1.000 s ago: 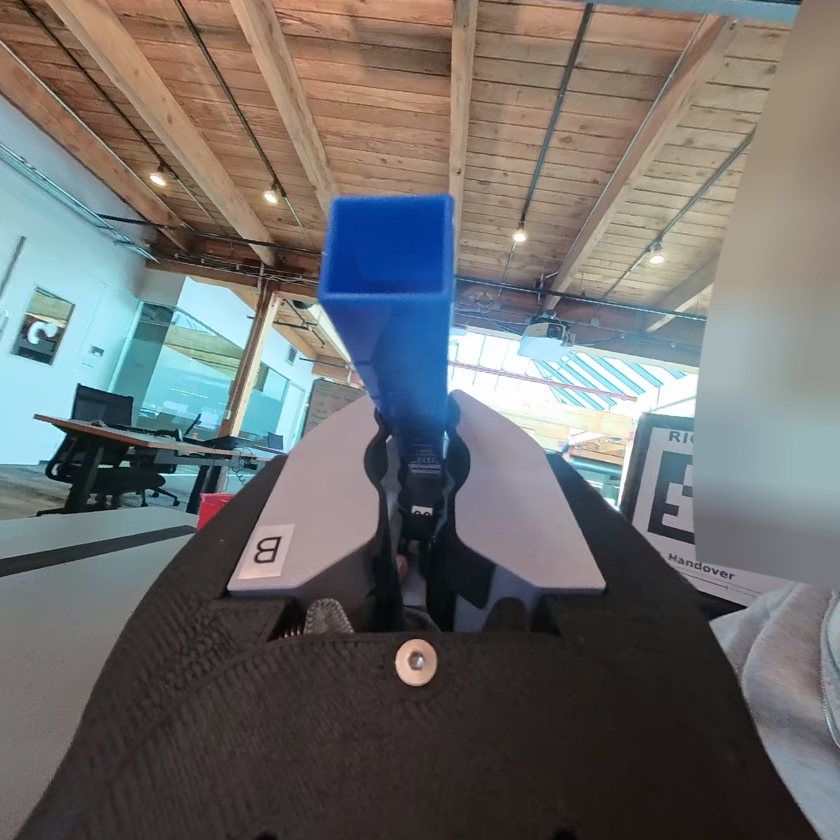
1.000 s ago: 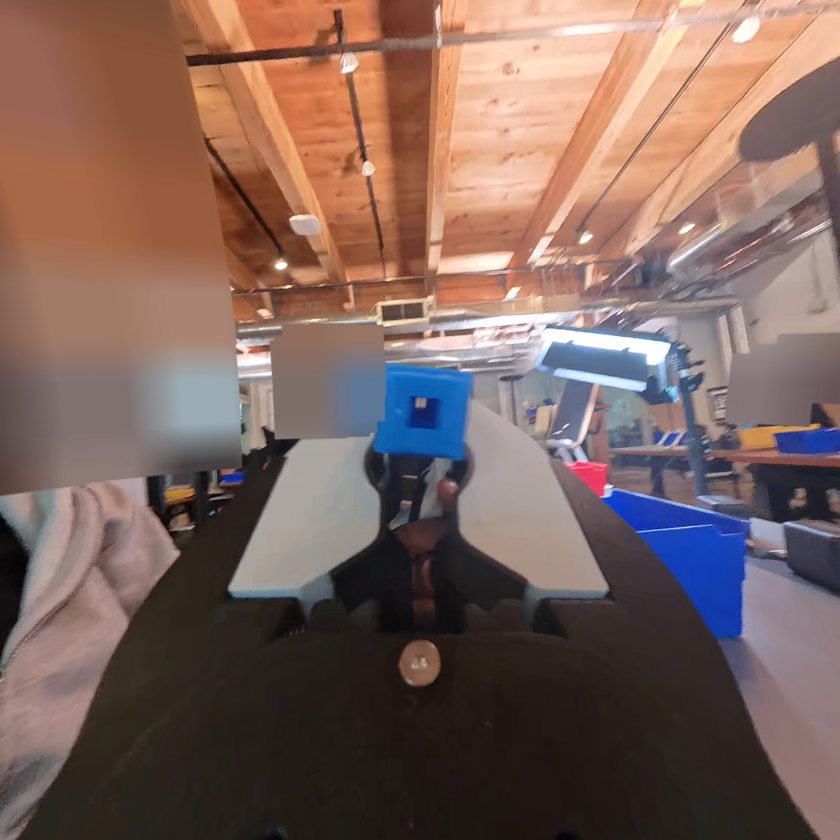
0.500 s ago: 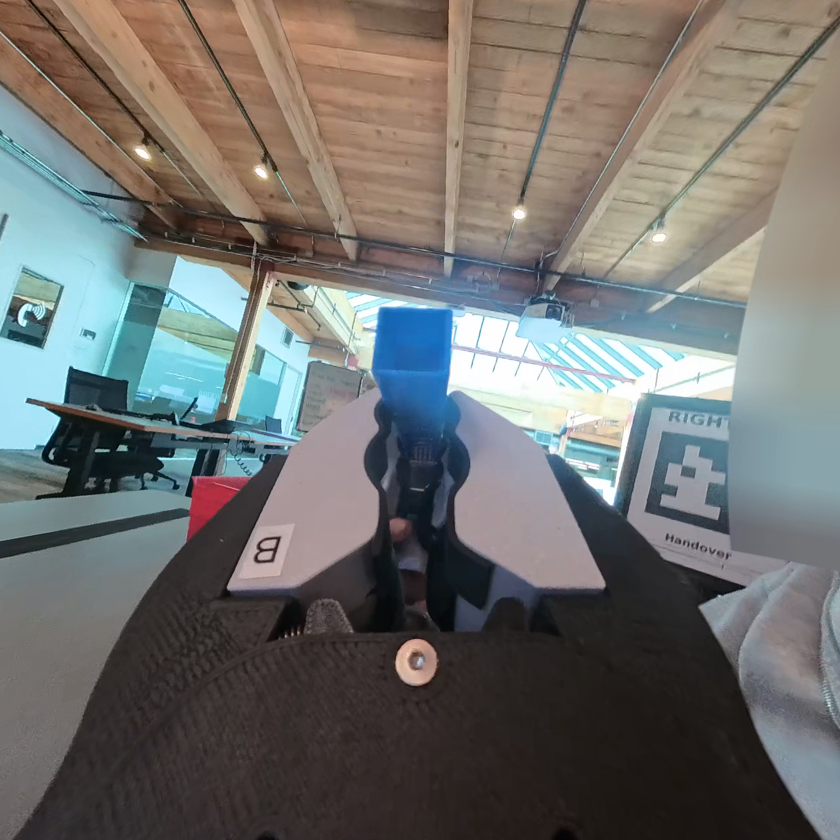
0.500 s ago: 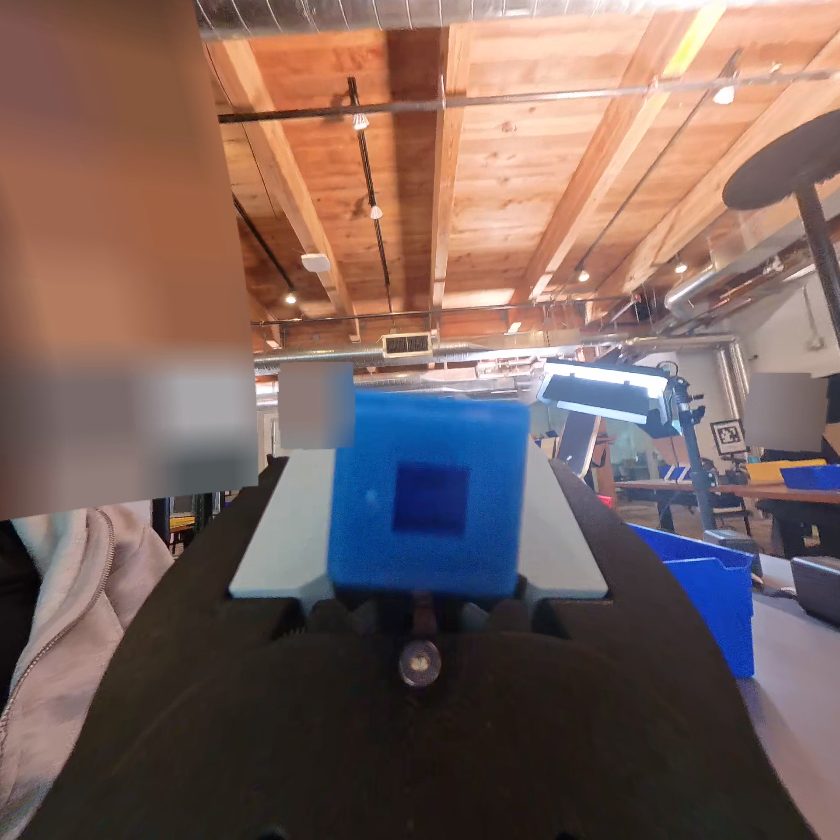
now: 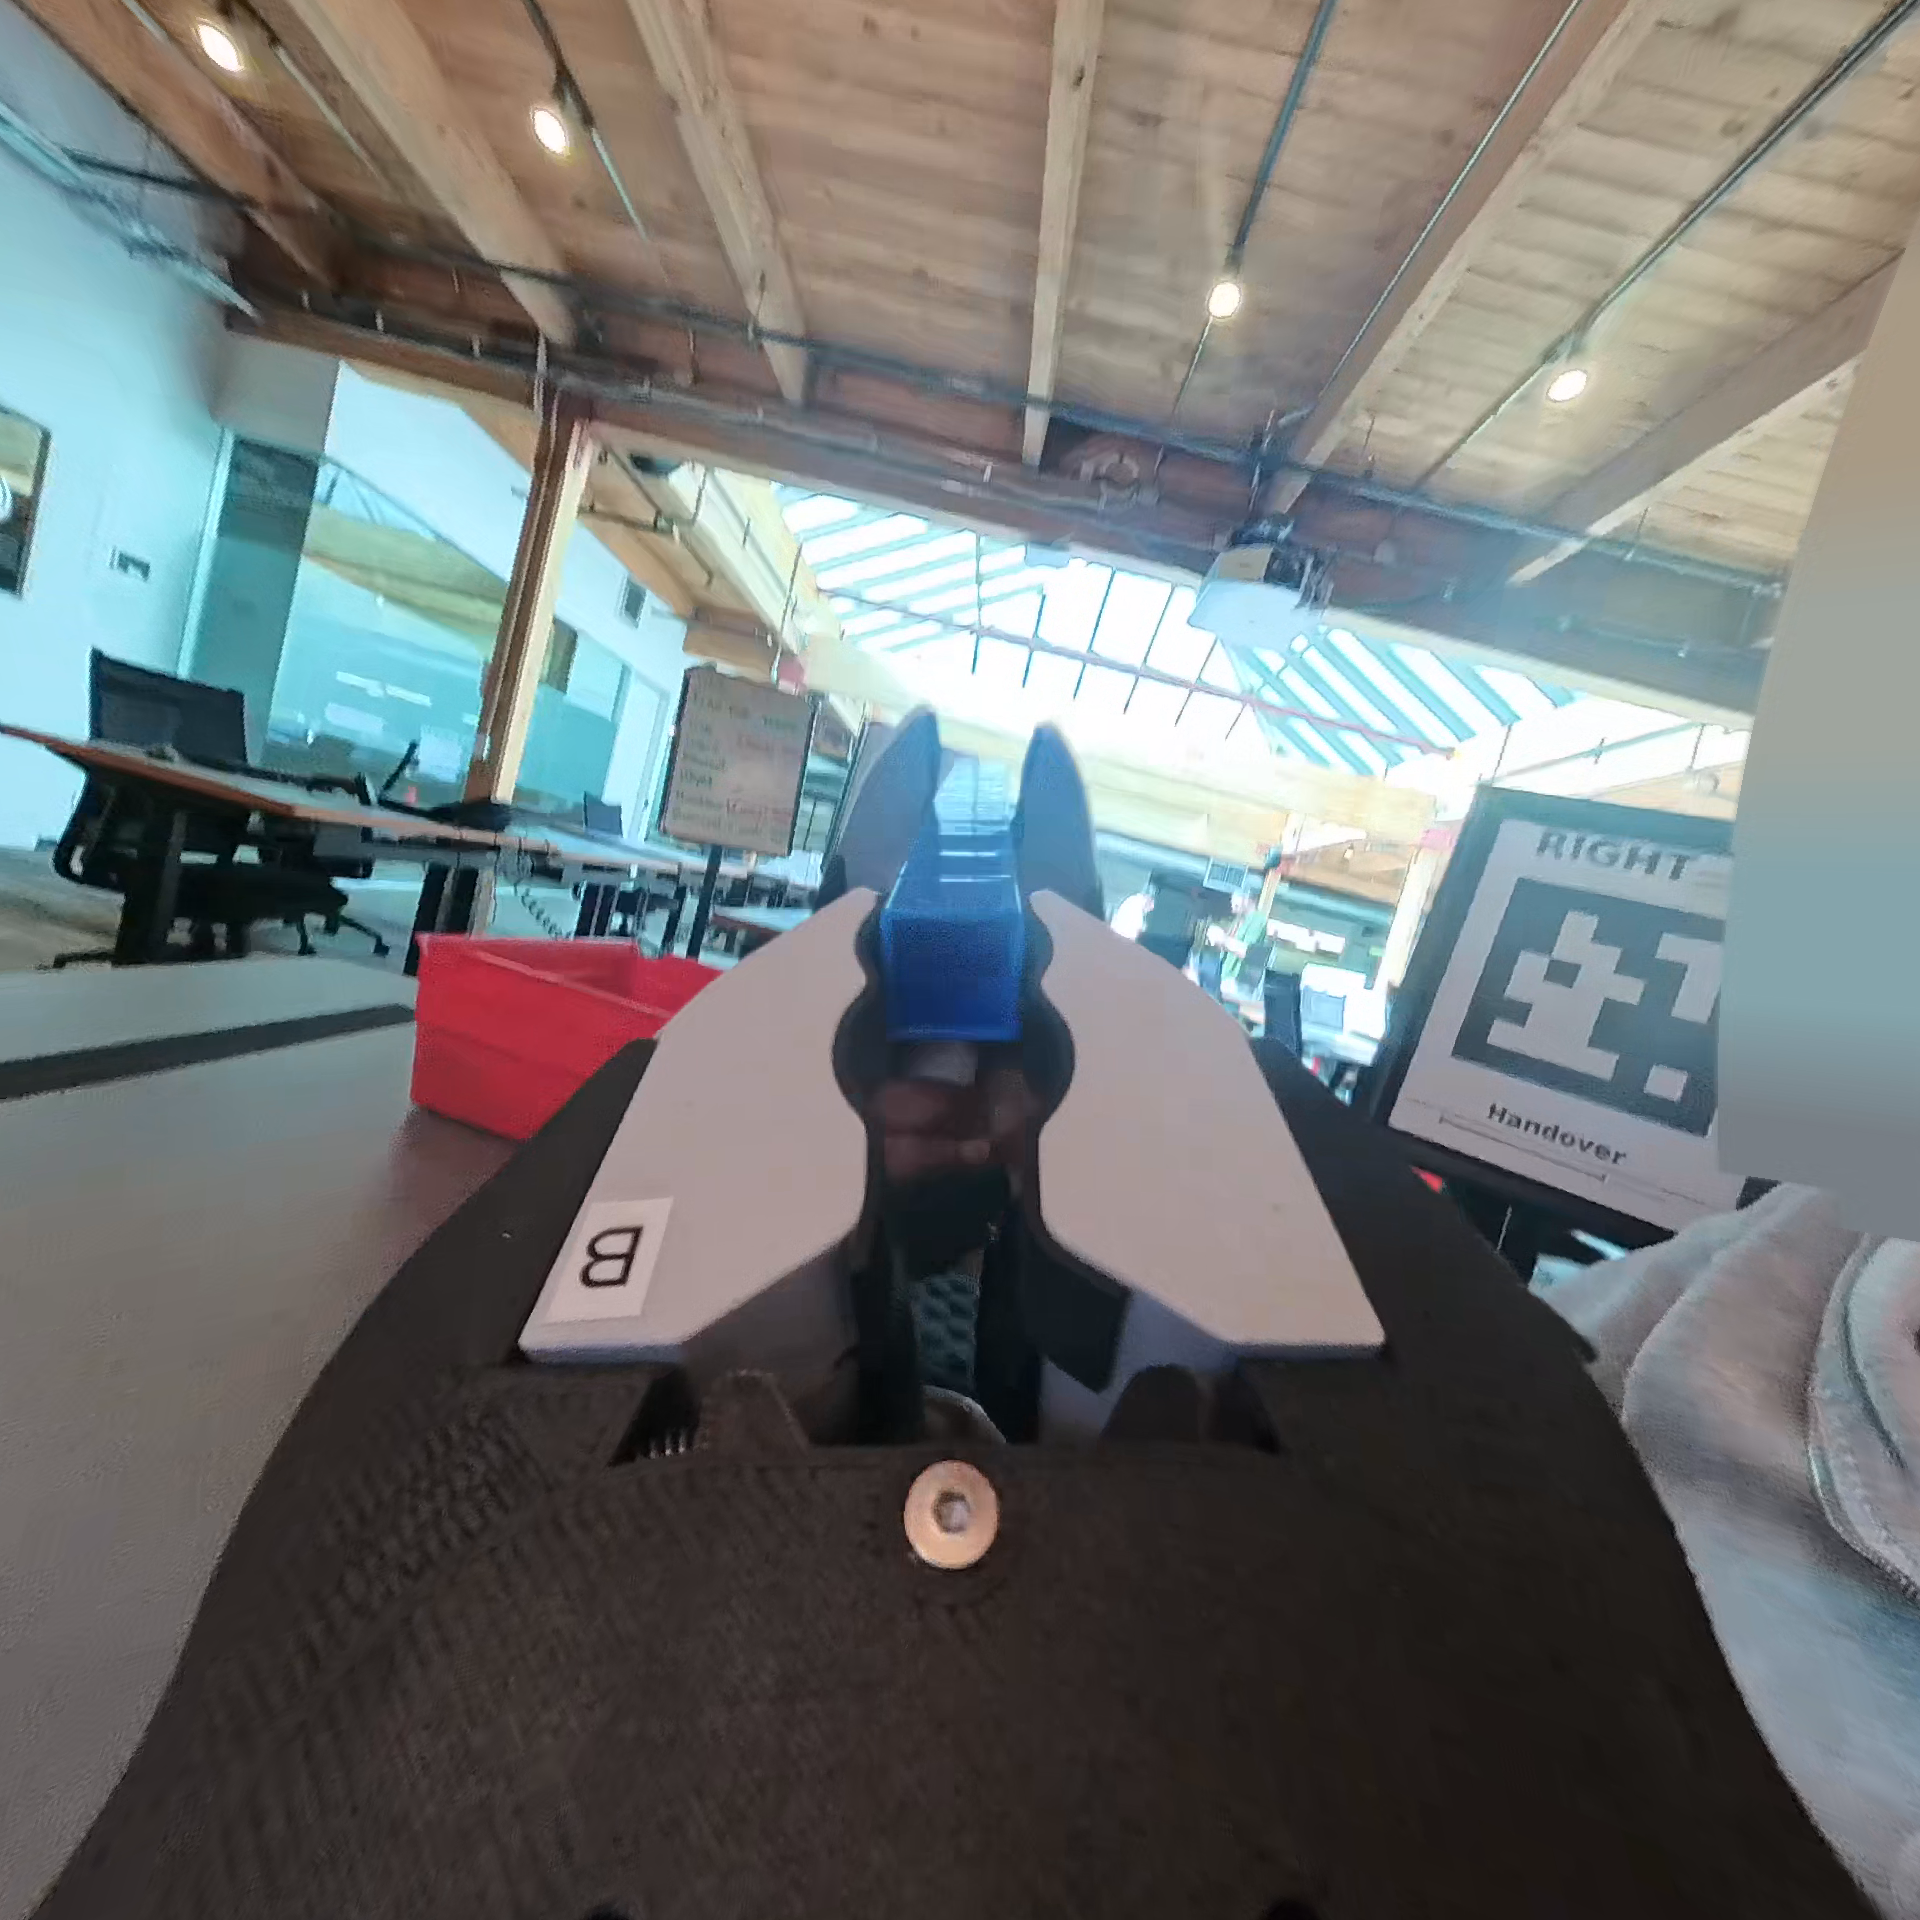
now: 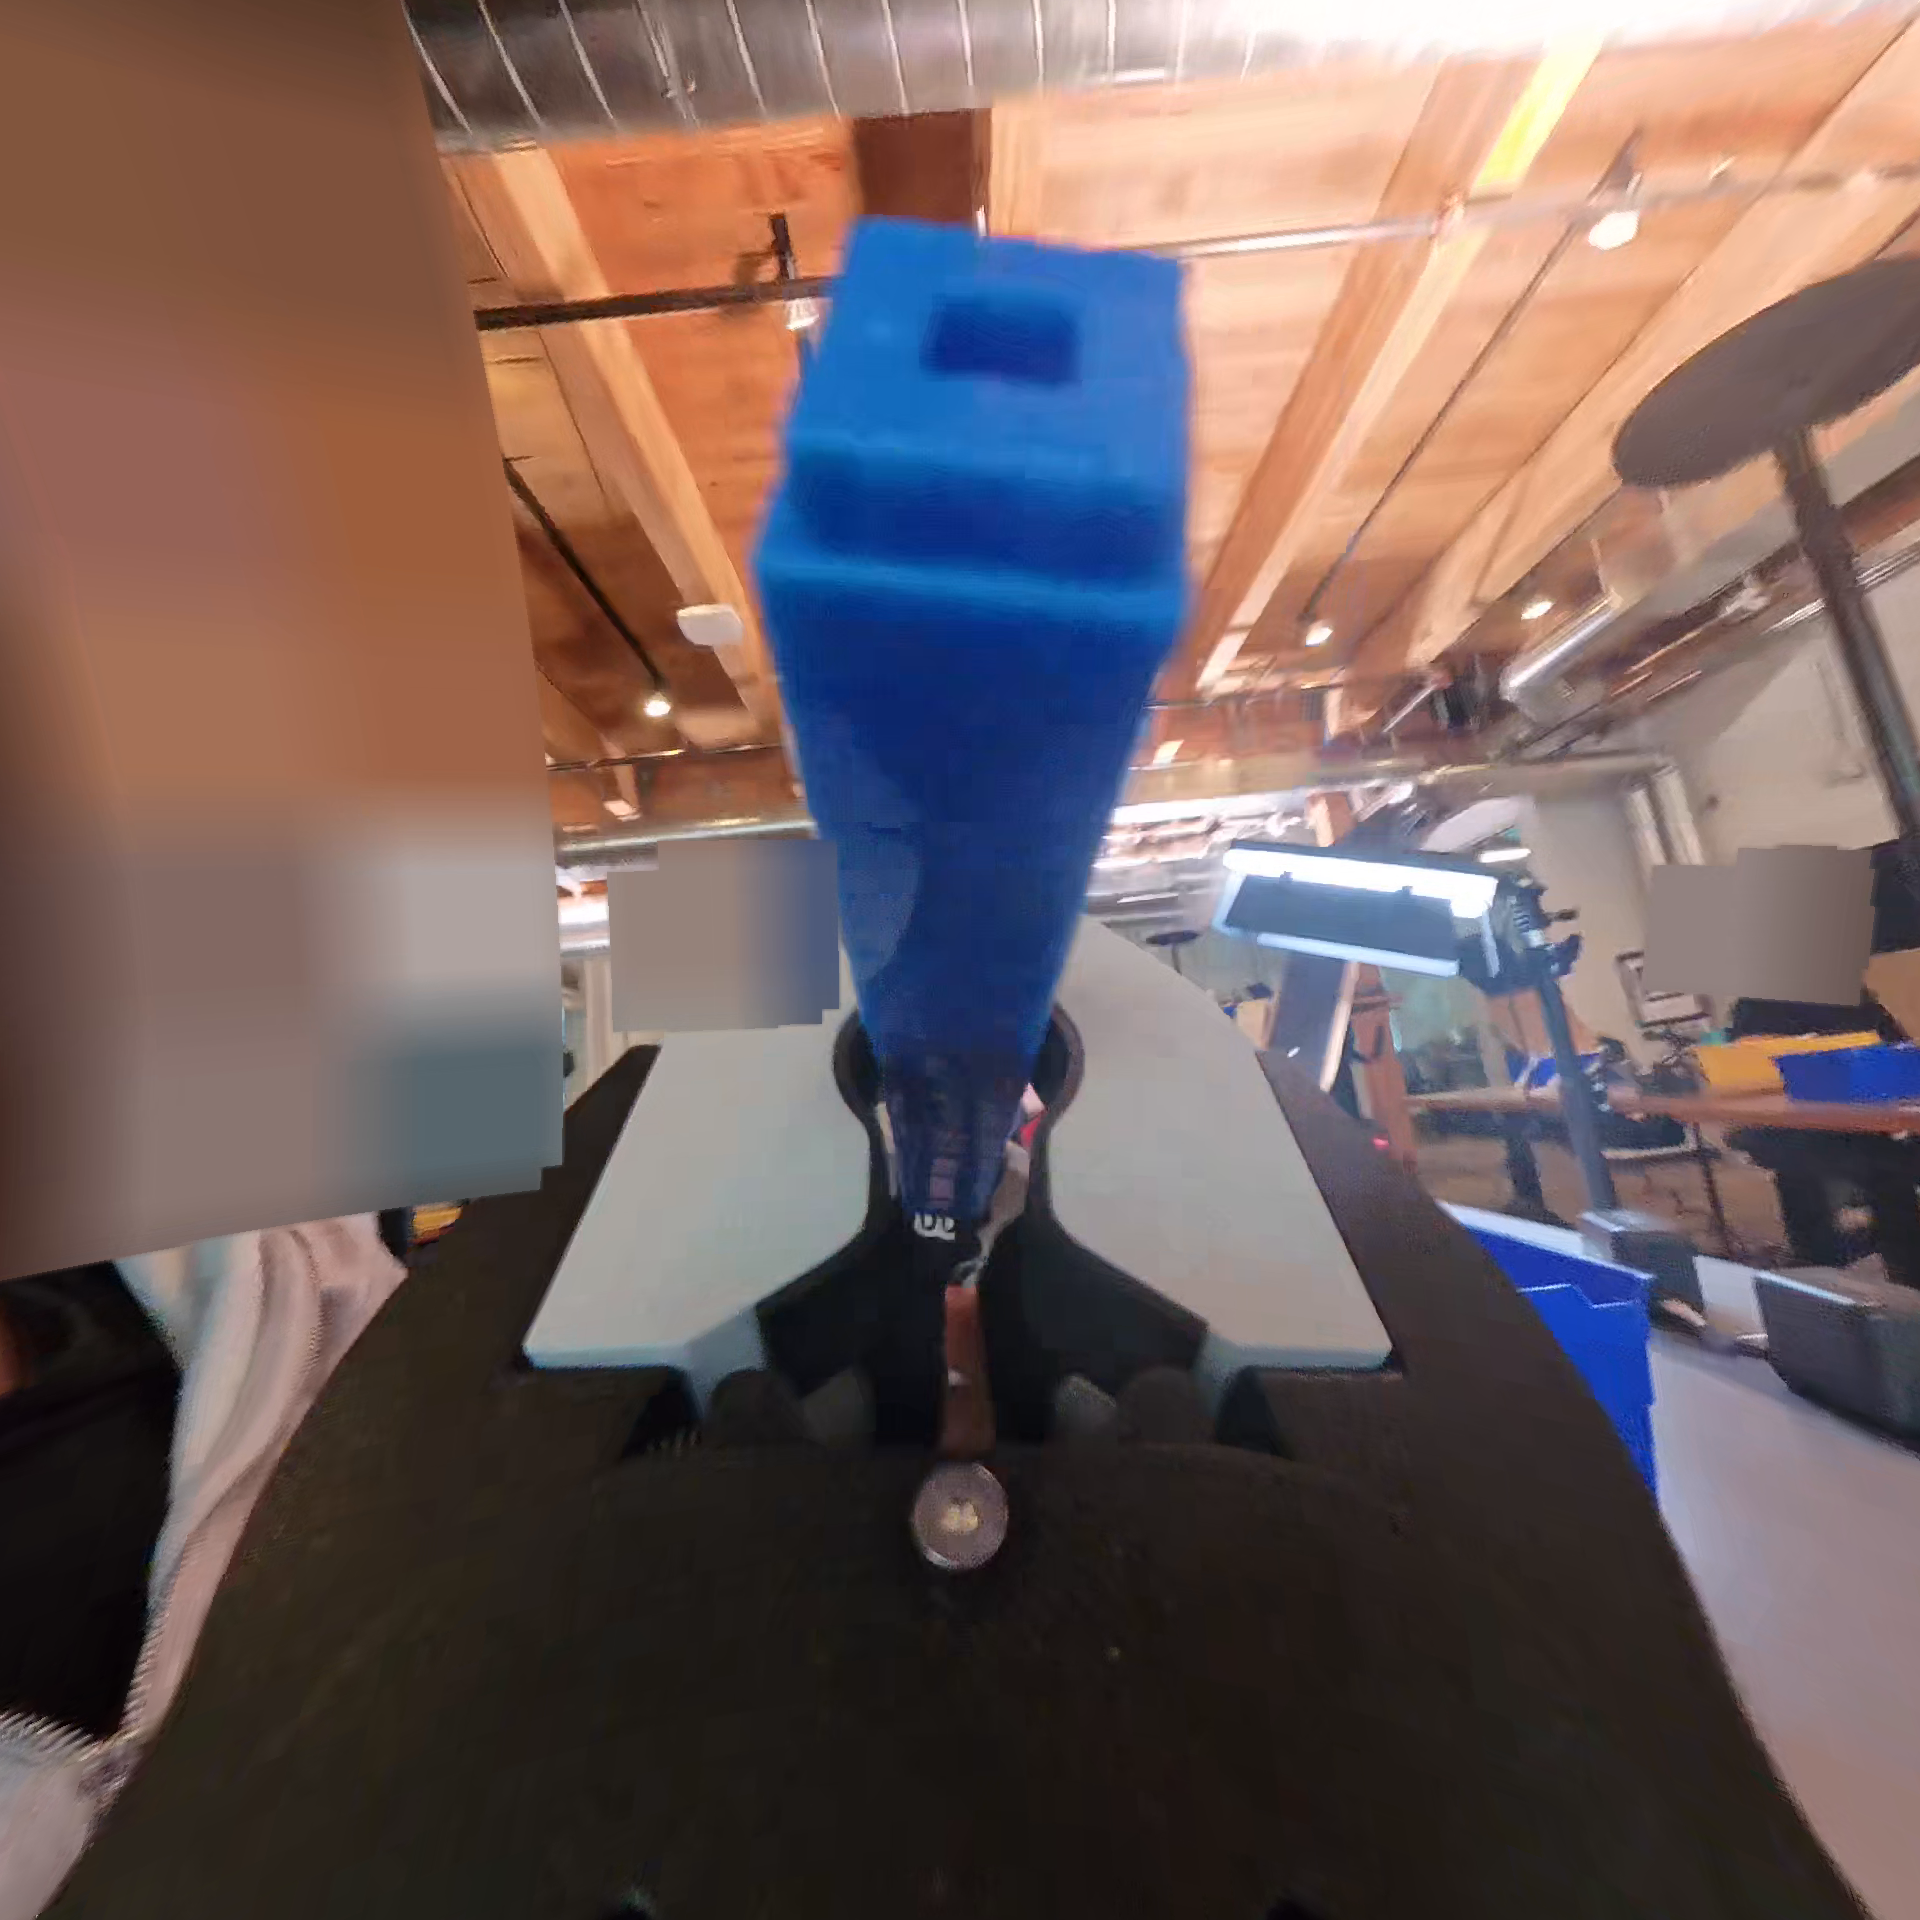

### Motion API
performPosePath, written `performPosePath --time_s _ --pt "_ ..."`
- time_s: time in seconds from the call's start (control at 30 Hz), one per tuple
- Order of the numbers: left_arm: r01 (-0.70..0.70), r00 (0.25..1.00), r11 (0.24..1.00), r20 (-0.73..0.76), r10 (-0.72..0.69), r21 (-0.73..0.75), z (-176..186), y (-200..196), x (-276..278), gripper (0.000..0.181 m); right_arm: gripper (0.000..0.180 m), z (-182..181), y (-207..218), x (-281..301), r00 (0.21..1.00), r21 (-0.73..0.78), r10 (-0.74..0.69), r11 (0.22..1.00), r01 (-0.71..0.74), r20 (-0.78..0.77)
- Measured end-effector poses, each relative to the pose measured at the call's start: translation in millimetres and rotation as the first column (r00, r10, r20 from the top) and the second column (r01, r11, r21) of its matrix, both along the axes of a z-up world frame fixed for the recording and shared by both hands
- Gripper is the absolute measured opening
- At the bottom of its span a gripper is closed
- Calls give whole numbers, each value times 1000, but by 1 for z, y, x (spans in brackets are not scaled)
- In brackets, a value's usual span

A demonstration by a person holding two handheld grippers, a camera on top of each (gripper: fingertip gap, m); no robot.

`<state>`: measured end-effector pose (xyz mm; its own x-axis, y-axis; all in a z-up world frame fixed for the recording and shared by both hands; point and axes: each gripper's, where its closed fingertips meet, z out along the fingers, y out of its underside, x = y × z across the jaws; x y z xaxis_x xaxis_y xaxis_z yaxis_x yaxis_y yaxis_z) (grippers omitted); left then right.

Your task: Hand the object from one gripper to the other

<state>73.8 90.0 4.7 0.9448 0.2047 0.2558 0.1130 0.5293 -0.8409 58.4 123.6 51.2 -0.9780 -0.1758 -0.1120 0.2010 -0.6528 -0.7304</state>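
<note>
Item: blue block [image 6: 971,623], long axis forward, gripped in my right fingers [image 6: 1226,1143]; left fingers [image 5: 758,1091] clamp opposite end.

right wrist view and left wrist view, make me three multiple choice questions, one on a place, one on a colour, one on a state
1. Where is the red bin?
A. on the table
B. on a chair
C. hanging from the ceiling

2. What colour is the block?
A. green
B. blue
C. yellow

3. What state is the right gripper in?
A. open and empty
B. shut on the block
C. out of view

Answers: 1 A, the left wrist view shows the red bin resting on the table; 2 B, both views show the block blue; 3 B, its fingers press the block's lower end from both sides.
</note>
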Motion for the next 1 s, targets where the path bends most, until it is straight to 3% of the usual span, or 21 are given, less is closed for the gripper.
performPosePath --time_s 0.03,0.2,0.3,0.37,0.53,0.63,0.73,0.8,0.87,1.0 --pt "7 1000 999 5 -7 -39 -4 4 0 23 24 1 2 2 1000 17 20 1000 -20 -7" --pt "130 991 962 41 -124 -241 -18 11 8 30 24 -10 -2 4 997 236 43 971 -26 -69" --pt "90 996 891 15 -93 -445 -45 15 7 31 24 -16 -6 7 995 307 80 950 -57 -63" --pt "83 996 855 8 -92 -512 -57 21 7 23 24 -19 -9 10 993 333 103 940 -77 -63" --pt "155 988 901 75 -136 -405 -54 28 9 22 30 -12 -10 9 996 268 49 963 -29 -70" --pt "185 982 931 101 -160 -314 -47 33 11 22 27 -27 -31 14 989 378 -11 923 66 -146" --pt "143 990 913 49 -135 -381 -51 34 12 22 25 -28 -34 23 988 411 46 911 18 -145" --pt "115 993 889 26 -115 -444 -55 33 11 37 25 -38 -34 22 988 474 80 881 -9 -131" --pt "115 992 854 9 -129 -507 -65 36 14 23 25 -53 -39 26 985 564 137 824 -55 -104" --pt "170 984 846 51 -168 -506 -77 48 19 22 26 -63 -54 38 977 603 187 793 -87 -104"
